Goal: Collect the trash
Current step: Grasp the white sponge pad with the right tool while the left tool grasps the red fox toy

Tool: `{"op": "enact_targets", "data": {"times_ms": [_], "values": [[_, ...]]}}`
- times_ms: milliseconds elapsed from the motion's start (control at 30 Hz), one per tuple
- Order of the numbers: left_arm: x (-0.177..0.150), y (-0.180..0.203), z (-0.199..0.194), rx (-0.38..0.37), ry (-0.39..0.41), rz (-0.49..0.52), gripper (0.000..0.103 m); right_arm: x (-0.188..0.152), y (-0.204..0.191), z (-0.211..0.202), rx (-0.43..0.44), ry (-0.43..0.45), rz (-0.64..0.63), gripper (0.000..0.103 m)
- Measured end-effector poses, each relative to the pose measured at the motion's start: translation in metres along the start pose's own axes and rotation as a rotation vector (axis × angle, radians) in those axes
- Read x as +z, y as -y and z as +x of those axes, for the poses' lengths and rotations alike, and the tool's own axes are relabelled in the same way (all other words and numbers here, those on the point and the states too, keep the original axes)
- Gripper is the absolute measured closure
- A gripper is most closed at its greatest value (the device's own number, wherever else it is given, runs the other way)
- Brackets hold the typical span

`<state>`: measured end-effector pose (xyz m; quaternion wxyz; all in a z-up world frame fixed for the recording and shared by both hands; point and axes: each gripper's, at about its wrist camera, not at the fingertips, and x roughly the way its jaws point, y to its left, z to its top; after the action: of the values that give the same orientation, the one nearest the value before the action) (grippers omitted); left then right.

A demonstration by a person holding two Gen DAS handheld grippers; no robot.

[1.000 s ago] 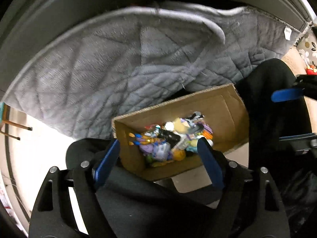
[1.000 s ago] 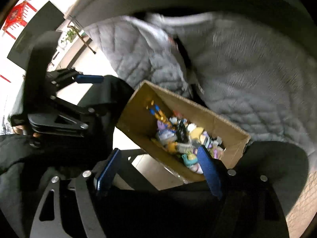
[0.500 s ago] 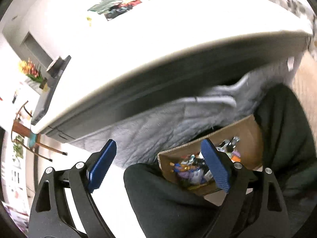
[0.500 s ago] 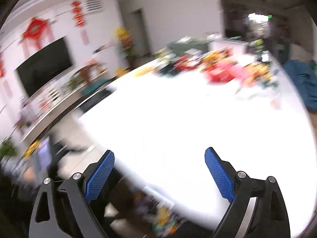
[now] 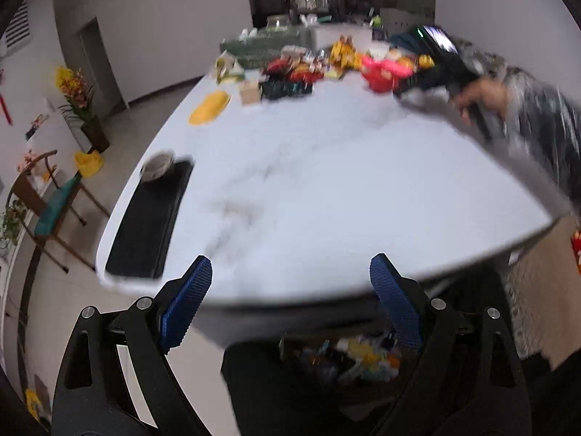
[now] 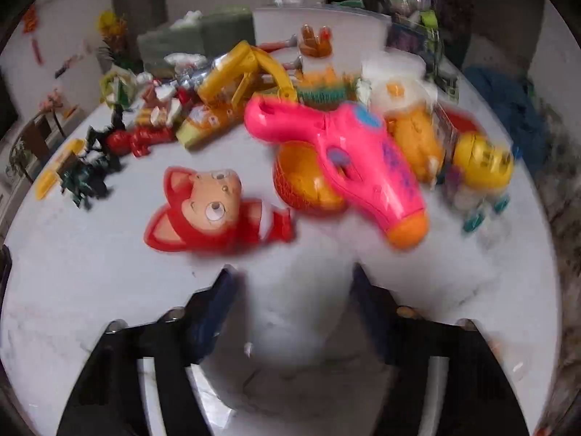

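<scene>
Jaws of right gripper [image 6: 292, 298] blurred, closing, empty.

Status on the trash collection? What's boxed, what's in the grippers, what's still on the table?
Done: the cardboard box below the table edge already holds a heap of small colourful items.

In hand: nothing. The left gripper is open and empty; the right gripper has just been closing, nothing between its fingers.

Left: most of it. The red fox-face toy, pink toy gun and the pile behind remain on the white marble table.
</scene>
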<state>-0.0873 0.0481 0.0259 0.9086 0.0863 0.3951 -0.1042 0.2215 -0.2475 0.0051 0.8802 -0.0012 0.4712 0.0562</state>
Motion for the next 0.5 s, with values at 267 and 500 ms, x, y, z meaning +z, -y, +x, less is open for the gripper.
{"op": "enact_targets", "data": {"times_ms": [267, 500], "values": [[0.151, 0.044, 0.094, -0.047, 0.169, -0.021, 0.013, -0.072, 0.033, -0.072, 0.170, 0.113, 0.157, 0.065], [0.233, 0.108, 0.217, -0.185, 0.045, -0.041, 0.013, -0.161, 0.061, -0.154, 0.215, 0.186, 0.198, 0.063]]}}
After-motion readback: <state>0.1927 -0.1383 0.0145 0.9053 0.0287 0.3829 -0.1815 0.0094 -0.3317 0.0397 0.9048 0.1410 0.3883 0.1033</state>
